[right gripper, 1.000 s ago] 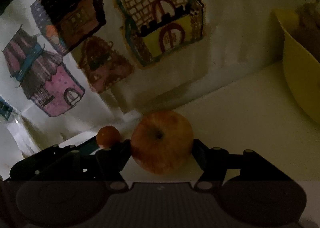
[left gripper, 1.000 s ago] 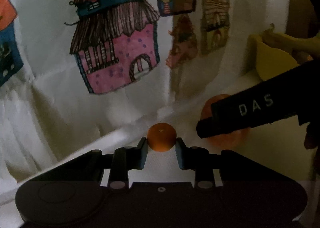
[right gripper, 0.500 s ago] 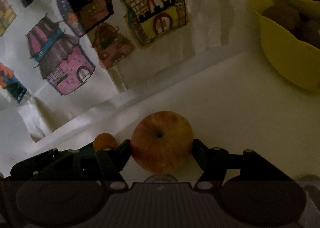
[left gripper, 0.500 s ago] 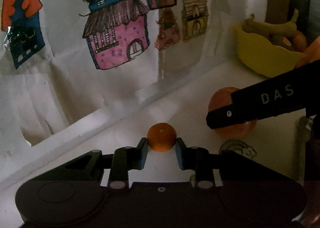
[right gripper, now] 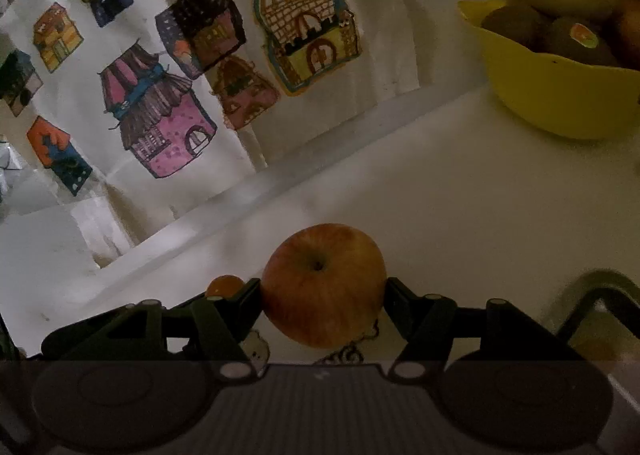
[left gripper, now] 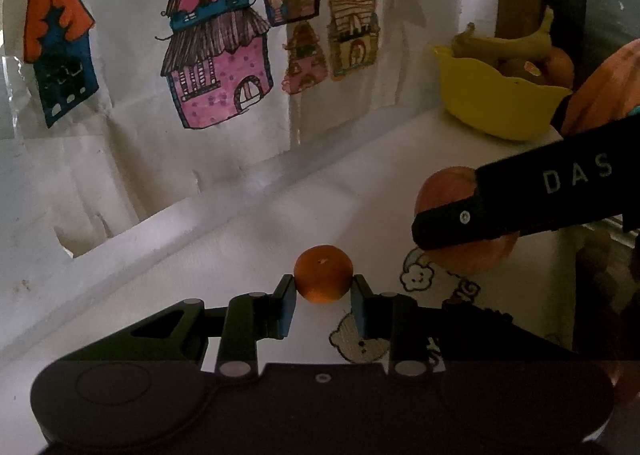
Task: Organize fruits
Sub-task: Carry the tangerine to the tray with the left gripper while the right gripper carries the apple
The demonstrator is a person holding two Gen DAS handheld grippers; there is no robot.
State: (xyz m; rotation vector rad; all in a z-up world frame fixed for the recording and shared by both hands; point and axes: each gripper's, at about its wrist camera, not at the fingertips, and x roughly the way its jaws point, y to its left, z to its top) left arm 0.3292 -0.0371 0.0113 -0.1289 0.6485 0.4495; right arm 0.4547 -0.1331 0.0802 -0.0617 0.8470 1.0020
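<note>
Right wrist — yellow bowl (right gripper: pixel 560 103) nearer

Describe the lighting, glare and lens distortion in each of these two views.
Left wrist view: dim overall, the wall drawings brightest; fisheye bends the ledge and darkens the corners; the small orange fruit stays sharp. Right wrist view: darker still, the apple and yellow bowl muted, glare on shiny film at upper left, same curved edges.
</note>
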